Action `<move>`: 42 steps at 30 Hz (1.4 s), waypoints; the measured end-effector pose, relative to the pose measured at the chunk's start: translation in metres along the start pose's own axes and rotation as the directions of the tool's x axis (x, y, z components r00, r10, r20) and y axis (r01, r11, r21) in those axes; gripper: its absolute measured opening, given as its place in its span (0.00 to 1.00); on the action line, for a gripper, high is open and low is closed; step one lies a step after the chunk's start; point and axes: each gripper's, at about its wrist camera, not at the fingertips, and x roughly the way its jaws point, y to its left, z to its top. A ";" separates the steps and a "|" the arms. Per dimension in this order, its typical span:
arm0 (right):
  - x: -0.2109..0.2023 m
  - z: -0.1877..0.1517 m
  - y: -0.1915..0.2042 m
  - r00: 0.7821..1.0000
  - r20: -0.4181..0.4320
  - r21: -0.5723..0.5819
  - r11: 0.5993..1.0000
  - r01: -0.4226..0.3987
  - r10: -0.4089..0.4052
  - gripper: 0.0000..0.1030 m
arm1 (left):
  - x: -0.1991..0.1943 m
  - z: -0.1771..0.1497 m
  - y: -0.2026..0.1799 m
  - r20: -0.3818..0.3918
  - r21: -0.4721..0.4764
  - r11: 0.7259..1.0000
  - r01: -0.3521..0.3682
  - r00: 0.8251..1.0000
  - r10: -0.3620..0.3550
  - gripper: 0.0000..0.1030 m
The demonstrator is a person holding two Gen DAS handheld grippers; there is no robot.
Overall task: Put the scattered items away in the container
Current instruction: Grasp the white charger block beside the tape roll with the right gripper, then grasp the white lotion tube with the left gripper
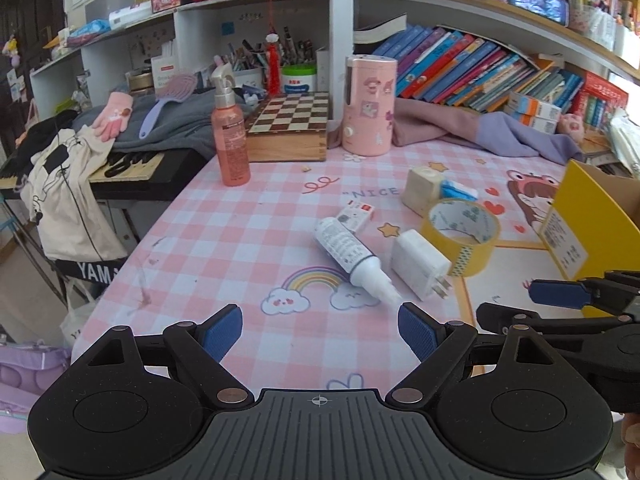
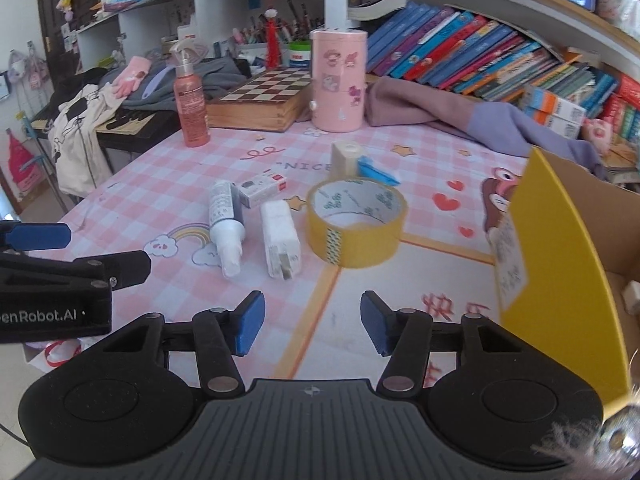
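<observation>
"NICE" printed on checked tablecloth [image 1: 224,232]; "YAM" on keyboard stand strap [image 1: 94,270]; "enRobot.AI" on left tool [image 2: 56,314].

Crowded bookshelves [image 1: 480,64]; pink-checked desk [image 1: 224,240]

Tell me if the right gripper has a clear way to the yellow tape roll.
Probably yes. The right gripper is open and empty, and only bare tablecloth lies between it and the yellow tape roll; the white charger sits off to the side.
</observation>
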 end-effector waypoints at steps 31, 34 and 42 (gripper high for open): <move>0.084 0.035 -0.009 0.982 -0.156 -0.088 0.988 -0.123 0.109 0.24 | 0.091 0.060 0.001 -0.101 -0.042 0.999 0.008 0.995 -0.012 0.82; 0.076 0.032 -0.013 0.984 -0.150 -0.108 0.987 -0.117 0.100 0.24 | 0.106 0.062 -0.008 -0.125 -0.026 0.999 0.024 0.992 -0.027 0.68; 0.062 0.027 -0.022 0.988 -0.127 -0.138 0.984 -0.110 0.093 0.24 | 0.134 0.055 -0.024 -0.179 0.003 0.999 0.045 0.983 -0.044 0.48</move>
